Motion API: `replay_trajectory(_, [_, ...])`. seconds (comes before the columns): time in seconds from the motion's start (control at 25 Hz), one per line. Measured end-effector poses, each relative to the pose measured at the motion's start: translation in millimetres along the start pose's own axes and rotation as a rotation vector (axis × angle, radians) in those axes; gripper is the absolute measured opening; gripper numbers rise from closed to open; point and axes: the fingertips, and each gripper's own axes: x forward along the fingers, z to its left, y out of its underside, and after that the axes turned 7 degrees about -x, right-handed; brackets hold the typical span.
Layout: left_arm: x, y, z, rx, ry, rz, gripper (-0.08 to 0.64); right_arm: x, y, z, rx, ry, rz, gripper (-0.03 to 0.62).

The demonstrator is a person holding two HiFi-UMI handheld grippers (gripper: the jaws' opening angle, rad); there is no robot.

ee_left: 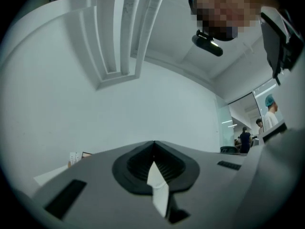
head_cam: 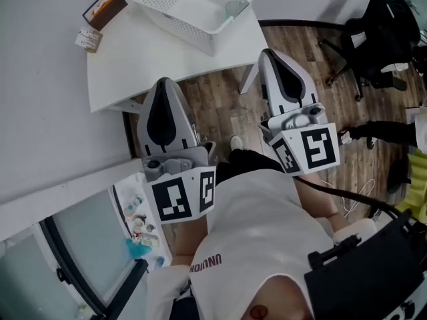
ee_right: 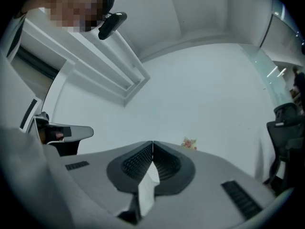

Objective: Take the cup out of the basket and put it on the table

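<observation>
The left tongs [ee_left: 153,143] are fully closed, pads pressed together with nothing between them. The right tongs [ee_right: 152,143] are likewise closed and empty. The cup [head_cam: 235,9] sits inside the white basket [head_cam: 175,13] on the worktop [head_cam: 133,59], in the corner nearest the right tongs. Both tongs are at the worktop's near edge, apart from the cup.

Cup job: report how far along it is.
Done: nothing yet; the cup sits in the basket on the table.
In hand: nothing; the left tongs and right tongs are both shut and empty, well short of the basket.
Left: reach in, grip the cup, lift it out and set it on the bare tabletop.
</observation>
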Motion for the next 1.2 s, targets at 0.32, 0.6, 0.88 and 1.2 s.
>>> replay_trajectory(0.32, [64, 14, 8, -0.002, 0.019, 0.025, 0.012, 58, 14, -27, -0.002, 0.005, 0.024, 0.02])
replay_trajectory(0.6, [140, 16, 27, -0.025, 0.103, 0.018, 0.012, 114, 18, -63, -0.022, 0.105, 0.016, 0.02])
replay_trajectory(0.88, [245, 20, 42, 0.019, 0.306, 0.085, 0.012, 196, 11, -88, -0.05, 0.232, -0.001, 0.02])
replay_trajectory(1.2, [302, 48, 45, 0.043, 0.503, 0.207, 0.012, 234, 34, -114, -0.023, 0.393, 0.032, 0.02])
